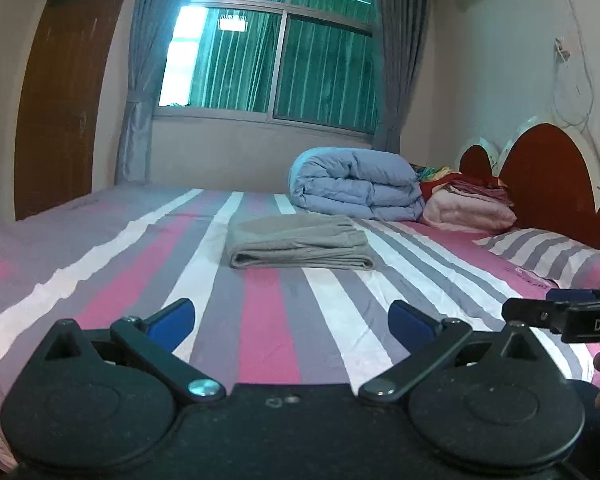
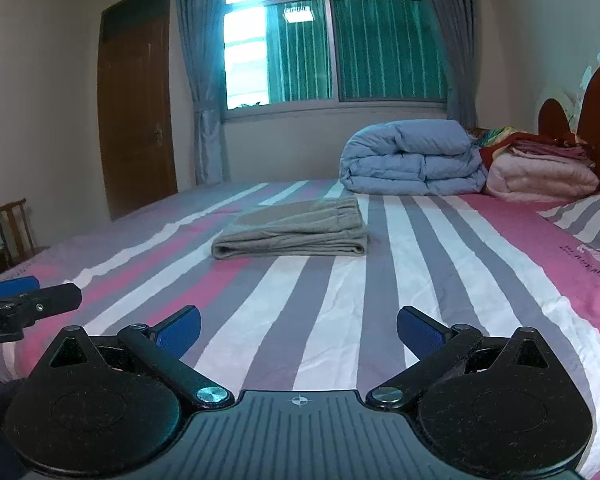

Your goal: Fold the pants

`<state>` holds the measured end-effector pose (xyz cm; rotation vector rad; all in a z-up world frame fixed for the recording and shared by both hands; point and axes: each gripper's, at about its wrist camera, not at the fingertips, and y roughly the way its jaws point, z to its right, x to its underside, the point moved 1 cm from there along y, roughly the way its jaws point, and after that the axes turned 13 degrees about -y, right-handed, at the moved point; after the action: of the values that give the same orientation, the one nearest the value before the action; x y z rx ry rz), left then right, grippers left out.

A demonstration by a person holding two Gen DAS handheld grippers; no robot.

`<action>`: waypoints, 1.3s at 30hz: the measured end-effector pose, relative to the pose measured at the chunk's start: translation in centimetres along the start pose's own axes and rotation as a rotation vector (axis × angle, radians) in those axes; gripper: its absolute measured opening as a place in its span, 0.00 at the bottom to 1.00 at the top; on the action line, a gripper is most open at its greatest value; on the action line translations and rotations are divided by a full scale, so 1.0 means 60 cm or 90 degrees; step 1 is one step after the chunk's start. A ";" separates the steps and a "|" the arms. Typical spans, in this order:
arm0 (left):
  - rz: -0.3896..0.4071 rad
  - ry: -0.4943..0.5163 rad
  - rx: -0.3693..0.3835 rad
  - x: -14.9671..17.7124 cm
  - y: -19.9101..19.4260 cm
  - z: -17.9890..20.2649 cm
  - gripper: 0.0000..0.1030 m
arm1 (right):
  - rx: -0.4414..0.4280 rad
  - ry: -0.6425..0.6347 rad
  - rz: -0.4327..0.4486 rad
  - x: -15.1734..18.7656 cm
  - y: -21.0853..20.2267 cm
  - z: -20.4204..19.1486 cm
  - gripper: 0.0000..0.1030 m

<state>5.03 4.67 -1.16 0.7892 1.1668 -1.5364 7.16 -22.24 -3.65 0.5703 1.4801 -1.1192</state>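
Currently, left gripper (image 1: 291,318): jaws spread wide, holding nothing, above the bed.
Right gripper (image 2: 299,326): jaws also wide and bare.
Pants (image 2: 296,229): grey, folded into a neat stack, lying mid-bed on the striped sheet (image 2: 340,300), well apart from both grippers.
Beyond: rolled blue quilt (image 2: 410,158) near the headboard (image 1: 548,184).

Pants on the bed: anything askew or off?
Nothing stands out. The grey pants lie folded in a compact stack on the striped bedsheet, edges fairly even. Both hand-held grippers, left and right, are open, empty and well short of them.
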 end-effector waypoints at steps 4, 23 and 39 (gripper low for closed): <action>-0.003 0.001 -0.001 0.001 0.004 0.000 0.94 | -0.002 -0.013 0.001 0.001 0.007 -0.003 1.00; -0.007 0.013 0.003 0.004 0.008 0.004 0.94 | -0.003 -0.015 -0.003 0.006 0.017 0.003 1.00; -0.006 0.015 0.007 0.002 0.008 0.003 0.94 | -0.003 -0.016 -0.002 0.005 0.013 0.003 1.00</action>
<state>5.44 4.46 -1.38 0.8117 1.1815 -1.5458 7.85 -22.14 -4.17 0.5497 1.4622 -1.1208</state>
